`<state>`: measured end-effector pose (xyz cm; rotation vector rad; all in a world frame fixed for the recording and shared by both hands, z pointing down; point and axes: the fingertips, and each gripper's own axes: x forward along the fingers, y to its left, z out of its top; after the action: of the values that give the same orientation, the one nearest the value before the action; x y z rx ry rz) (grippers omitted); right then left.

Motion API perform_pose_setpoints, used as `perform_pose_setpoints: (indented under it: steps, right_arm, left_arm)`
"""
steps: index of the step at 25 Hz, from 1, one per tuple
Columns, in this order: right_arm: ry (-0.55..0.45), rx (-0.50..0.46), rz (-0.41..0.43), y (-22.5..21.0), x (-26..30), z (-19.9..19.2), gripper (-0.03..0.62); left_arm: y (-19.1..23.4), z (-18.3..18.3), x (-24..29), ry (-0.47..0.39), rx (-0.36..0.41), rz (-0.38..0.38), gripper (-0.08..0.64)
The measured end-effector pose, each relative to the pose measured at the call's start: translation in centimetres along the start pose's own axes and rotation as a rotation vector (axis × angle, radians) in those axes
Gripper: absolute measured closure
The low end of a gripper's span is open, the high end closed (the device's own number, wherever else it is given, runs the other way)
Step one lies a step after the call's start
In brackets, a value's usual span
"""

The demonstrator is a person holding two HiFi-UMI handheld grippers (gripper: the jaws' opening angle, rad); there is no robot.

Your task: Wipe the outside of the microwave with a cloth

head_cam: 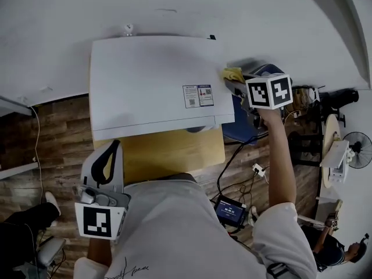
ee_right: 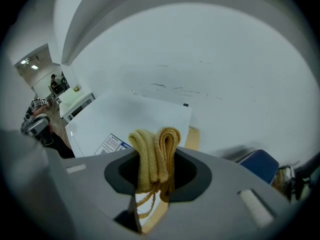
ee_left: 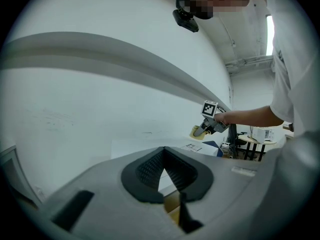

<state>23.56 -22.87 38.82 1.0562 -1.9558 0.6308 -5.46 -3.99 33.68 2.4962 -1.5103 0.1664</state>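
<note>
The white microwave (head_cam: 151, 83) stands on a wooden stand (head_cam: 168, 153) against the wall, seen from above. My right gripper (head_cam: 231, 83) is at its top right edge, shut on a folded yellow cloth (head_cam: 233, 74). In the right gripper view the cloth (ee_right: 154, 151) sticks up between the jaws, with the microwave top (ee_right: 130, 116) just beyond and to the left. My left gripper (head_cam: 115, 149) hangs low in front of the stand, jaws together and holding nothing. The left gripper view shows its pads (ee_left: 150, 171) meeting, and the right gripper with the cloth (ee_left: 196, 131) far off.
A white wall rises right behind the microwave. To the right stand a blue chair (head_cam: 241, 127), a fan (head_cam: 357, 150) and a round table. Cables and a small device box (head_cam: 231, 211) lie on the wooden floor. Another person (head_cam: 334, 249) is at the lower right.
</note>
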Motion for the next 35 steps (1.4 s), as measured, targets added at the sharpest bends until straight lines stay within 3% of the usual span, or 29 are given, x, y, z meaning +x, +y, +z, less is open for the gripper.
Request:
perform_pose_setpoints:
  steps: [7,16,35]
  right_arm:
    - [0.033,-0.007,-0.091,-2.4,0.0,-2.4,0.469]
    - [0.055,-0.060,-0.201,-1.5,0.6,-3.2,0.469]
    - [0.043,-0.080,-0.166,3.4,1.8,-1.6,0.469]
  left_arm:
    - [-0.4,0.5,0.5,0.008,-0.019,0.013,0.565]
    - [0.4,0.1,0.1,0.001,-0.035,0.024,0.565]
    - [2.1,0.1,-1.4,-0.020,-0.044,0.017,0.565]
